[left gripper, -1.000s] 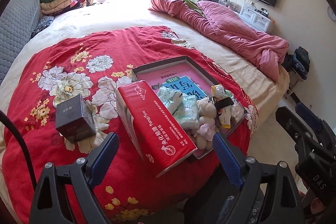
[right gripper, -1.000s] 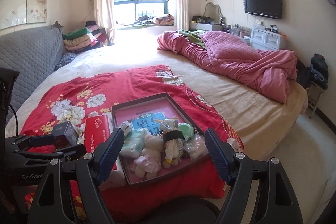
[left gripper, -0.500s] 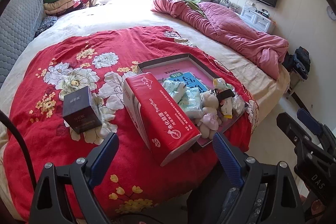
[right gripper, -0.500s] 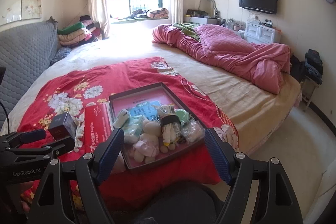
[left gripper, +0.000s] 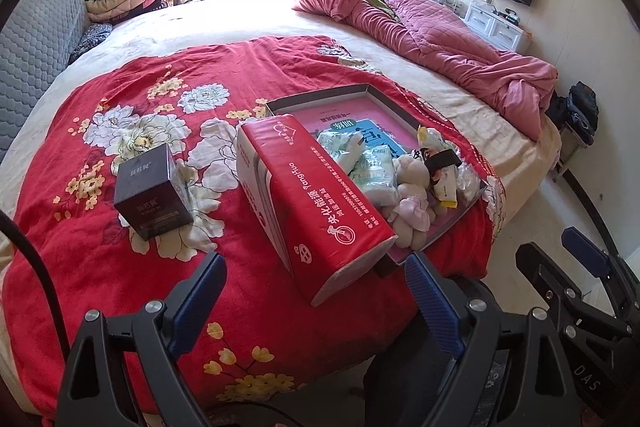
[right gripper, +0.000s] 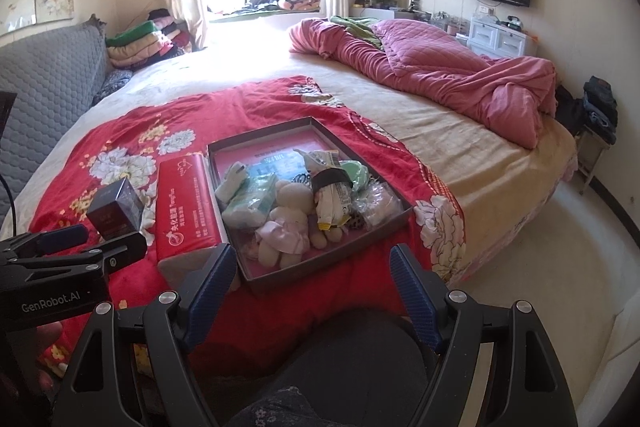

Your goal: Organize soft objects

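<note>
A grey shallow box tray [right gripper: 280, 128] [left gripper: 320, 94] lies on the red flowered blanket [left gripper: 120, 259] at the bed's near edge. It holds a white plush toy [right gripper: 289, 211] [left gripper: 412, 179], tissue packs [left gripper: 370, 163], a snack bag with a black band [right gripper: 332, 187] and other small soft things. A red tissue pack [left gripper: 316, 195] [right gripper: 184, 203] leans on the tray's left rim. A dark small box [left gripper: 150, 191] [right gripper: 114, 209] stands further left. My left gripper [left gripper: 316, 291] is open and empty, short of the red pack. My right gripper [right gripper: 314, 275] is open and empty, in front of the tray.
A crumpled pink quilt [right gripper: 440, 75] lies on the bed's far right. Folded clothes [right gripper: 140, 43] are stacked by the window. A grey padded headboard [right gripper: 44, 87] runs along the left. The floor [right gripper: 560, 267] is to the right of the bed.
Both grippers have drawn back from the bed and risen a little, so the tray and red pack look smaller and farther. Both stay open and empty.
</note>
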`<state>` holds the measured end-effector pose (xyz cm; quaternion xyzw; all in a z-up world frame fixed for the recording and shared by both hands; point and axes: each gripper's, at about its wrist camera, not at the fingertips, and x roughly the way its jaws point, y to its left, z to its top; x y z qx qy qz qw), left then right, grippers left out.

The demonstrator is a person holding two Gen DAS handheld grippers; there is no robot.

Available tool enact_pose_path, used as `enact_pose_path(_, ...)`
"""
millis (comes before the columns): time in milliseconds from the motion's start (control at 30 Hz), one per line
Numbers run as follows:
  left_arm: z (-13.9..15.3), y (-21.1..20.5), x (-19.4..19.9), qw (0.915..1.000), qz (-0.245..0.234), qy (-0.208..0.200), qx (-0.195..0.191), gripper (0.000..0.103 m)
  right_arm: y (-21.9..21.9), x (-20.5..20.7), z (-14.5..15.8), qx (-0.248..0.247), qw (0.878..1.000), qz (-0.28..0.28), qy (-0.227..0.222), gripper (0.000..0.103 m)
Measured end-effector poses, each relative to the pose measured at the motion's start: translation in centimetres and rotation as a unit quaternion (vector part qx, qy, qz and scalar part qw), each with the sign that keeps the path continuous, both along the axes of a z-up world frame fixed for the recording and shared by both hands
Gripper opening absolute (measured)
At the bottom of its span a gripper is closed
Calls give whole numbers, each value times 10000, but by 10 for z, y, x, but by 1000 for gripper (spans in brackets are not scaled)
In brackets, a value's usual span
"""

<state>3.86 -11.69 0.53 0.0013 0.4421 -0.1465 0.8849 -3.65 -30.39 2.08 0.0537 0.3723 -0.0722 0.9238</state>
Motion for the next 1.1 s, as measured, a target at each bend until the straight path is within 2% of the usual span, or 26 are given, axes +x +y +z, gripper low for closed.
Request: enact_pose_path(1100,-10,-5,0,9997,36,72,229,91,-4,3,-11,153,9997,-9,180,80)
